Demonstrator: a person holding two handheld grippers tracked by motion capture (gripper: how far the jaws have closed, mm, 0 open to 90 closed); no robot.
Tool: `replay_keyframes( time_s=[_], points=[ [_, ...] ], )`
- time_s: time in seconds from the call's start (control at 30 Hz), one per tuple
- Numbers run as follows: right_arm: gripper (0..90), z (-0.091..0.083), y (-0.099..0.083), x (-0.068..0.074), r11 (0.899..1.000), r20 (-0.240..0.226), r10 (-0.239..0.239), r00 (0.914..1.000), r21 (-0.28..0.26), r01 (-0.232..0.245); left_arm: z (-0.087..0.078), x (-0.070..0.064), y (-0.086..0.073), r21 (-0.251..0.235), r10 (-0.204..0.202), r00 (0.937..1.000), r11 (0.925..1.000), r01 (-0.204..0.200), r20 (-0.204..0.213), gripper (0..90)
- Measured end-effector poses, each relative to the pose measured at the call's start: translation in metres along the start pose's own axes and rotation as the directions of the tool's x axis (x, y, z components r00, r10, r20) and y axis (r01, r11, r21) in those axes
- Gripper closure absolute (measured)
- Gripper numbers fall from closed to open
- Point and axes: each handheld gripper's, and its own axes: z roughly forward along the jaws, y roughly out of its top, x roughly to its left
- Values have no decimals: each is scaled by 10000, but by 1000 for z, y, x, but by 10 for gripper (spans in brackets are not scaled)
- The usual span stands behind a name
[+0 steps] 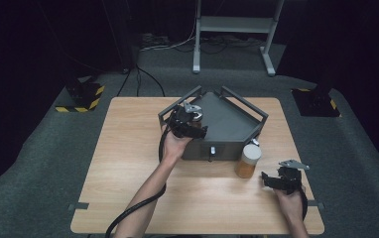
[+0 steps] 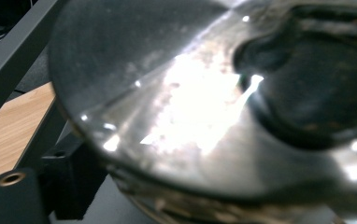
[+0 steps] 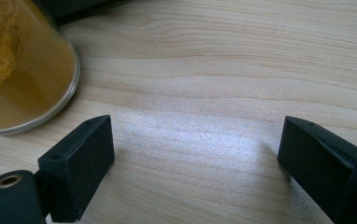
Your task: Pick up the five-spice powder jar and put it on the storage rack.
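A dark grey angular tray (image 1: 229, 124) with a bar frame stands at the table's far middle. My left gripper (image 1: 190, 120) is at the tray's left corner, and a shiny glass jar (image 2: 190, 93) sits right against its camera, blurred; the jaws stand wide around it and appear shut on it. A jar of orange-yellow powder with a white lid (image 1: 247, 161) stands upright on the table in front of the tray. My right gripper (image 1: 277, 181) hovers low just right of that orange jar (image 3: 17, 70), open (image 3: 195, 140), with bare wood between its fingers.
The wooden table (image 1: 128, 163) has free room on its left half and along the front. The tray's front wall carries a small metal latch (image 1: 212, 150). Beyond the table, a white stand (image 1: 232, 25) and cables lie on the dark floor.
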Motion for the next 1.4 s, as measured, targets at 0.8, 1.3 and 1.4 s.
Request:
replay_keyframes(
  time_s=[0.8, 1.3, 1.4],
  points=[
    [107, 0, 0, 0, 10000, 2, -4, 10000, 0, 4, -31, -2, -21, -131, -74, 10000, 9999, 75, 29, 50],
    [107, 0, 0, 0, 10000, 4, -8, 10000, 0, 8, -47, -8, -43, -154, 85, 9999, 9998, -83, 131, 50],
    [108, 0, 0, 0, 10000, 4, -9, 10000, 1, 9, -26, -37, -77, -2516, -3159, 9471, 9135, 3198, 570, 52]
  ],
)
